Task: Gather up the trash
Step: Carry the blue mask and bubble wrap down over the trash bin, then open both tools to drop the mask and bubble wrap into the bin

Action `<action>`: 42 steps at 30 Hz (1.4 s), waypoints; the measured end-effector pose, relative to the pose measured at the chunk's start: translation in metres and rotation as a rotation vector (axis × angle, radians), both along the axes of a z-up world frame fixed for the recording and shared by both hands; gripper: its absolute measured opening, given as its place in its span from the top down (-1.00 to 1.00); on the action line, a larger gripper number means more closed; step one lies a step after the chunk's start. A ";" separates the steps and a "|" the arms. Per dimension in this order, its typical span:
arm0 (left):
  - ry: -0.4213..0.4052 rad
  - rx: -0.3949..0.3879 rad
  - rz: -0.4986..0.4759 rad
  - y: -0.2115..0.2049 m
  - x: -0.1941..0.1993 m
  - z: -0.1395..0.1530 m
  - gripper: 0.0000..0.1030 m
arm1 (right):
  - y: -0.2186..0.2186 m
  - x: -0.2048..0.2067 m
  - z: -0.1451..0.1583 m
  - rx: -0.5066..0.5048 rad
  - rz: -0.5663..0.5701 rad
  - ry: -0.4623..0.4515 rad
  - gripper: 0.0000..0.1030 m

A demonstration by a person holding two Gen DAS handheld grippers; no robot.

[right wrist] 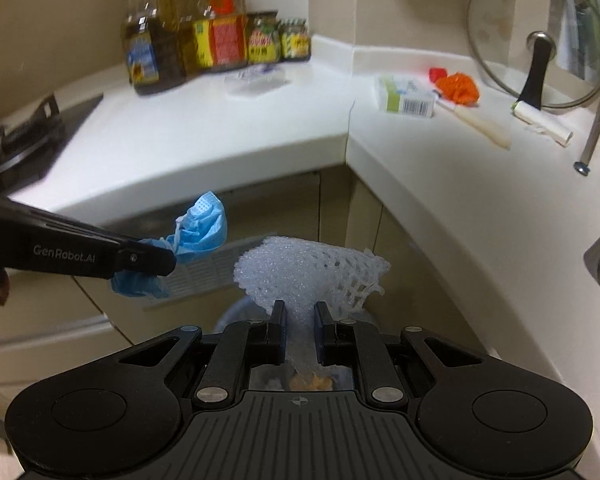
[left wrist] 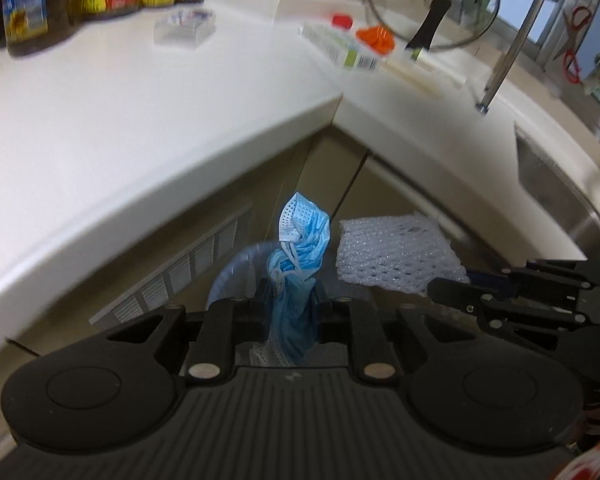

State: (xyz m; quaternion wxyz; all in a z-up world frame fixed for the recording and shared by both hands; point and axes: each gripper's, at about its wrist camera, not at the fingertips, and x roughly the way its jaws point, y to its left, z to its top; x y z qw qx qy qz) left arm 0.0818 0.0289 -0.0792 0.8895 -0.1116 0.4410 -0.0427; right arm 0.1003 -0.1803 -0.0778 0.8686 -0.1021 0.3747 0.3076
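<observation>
Left tongs [left wrist: 294, 312] pinching blue mask [left wrist: 302, 236], right tongs [right wrist: 299, 320] pinching foam net [right wrist: 312, 270], both over bin rim [left wrist: 236, 266] below counter edge [left wrist: 180, 184]

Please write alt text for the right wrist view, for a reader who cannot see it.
The right gripper pinches a white foam fruit net above a bin below the white corner counter. At left, the left gripper holds a crumpled blue face mask. Bottles, a small box and a glass lid sit on the counter.
</observation>
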 end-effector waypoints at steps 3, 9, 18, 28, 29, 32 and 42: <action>0.047 -0.008 0.013 -0.002 0.007 -0.017 0.67 | -0.004 0.005 -0.017 -0.020 0.010 0.036 0.73; 0.120 -0.003 0.026 -0.005 0.018 -0.049 0.67 | -0.007 0.013 -0.051 -0.056 0.033 0.086 0.73; 0.197 0.016 0.054 -0.004 0.038 -0.091 0.67 | 0.002 0.030 -0.095 -0.081 0.061 0.158 0.73; 0.267 0.007 0.091 -0.004 0.058 -0.132 0.67 | 0.019 0.057 -0.132 -0.111 0.054 0.240 0.73; 0.272 0.007 0.092 -0.004 0.060 -0.136 0.67 | 0.020 0.060 -0.134 -0.118 0.047 0.252 0.73; 0.287 0.005 0.097 -0.005 0.063 -0.144 0.67 | 0.024 0.067 -0.141 -0.127 0.032 0.288 0.73; 0.304 -0.002 0.103 -0.005 0.072 -0.157 0.67 | 0.031 0.076 -0.146 -0.133 0.016 0.322 0.73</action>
